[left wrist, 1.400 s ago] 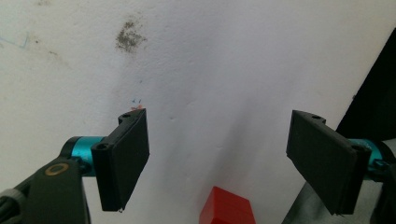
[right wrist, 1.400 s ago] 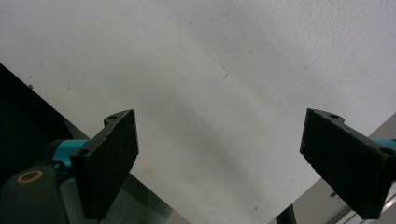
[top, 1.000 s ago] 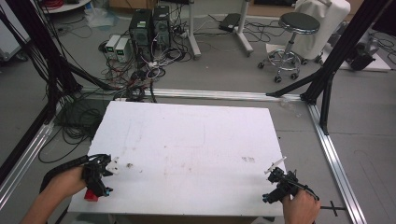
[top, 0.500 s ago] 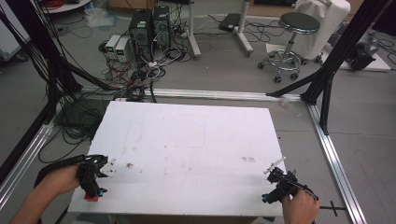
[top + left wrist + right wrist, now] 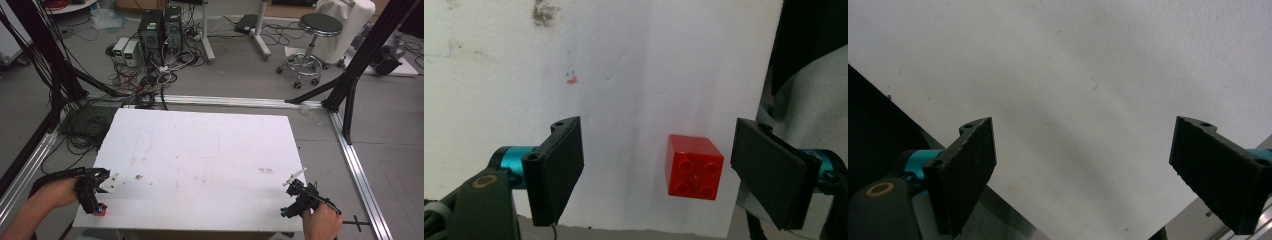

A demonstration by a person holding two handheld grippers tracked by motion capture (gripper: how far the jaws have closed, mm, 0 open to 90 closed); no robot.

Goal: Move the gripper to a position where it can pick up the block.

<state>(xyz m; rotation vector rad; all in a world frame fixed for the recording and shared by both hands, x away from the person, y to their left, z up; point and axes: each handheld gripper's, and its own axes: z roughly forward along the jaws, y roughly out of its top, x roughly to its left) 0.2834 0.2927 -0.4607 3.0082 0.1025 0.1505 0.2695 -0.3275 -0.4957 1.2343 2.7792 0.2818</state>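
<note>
- Partly hidden in the high view, the red brick [image 5: 102,209] peeks out below the left gripper [image 5: 92,192], at 7 o'clock on the white table [image 5: 210,155].
- Brick [image 5: 694,167]: square, four studs up, between spread jaws, nearer the right one, touching neither.
- Right gripper [image 5: 1098,165]: jaws spread, holding nothing.

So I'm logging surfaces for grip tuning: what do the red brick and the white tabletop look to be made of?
Red brick: glossy moulded plastic, going by its soft sheen and four round studs. White tabletop: a matte board, perhaps foam or painted wood; it looks dull, scuffed and stained.
</note>
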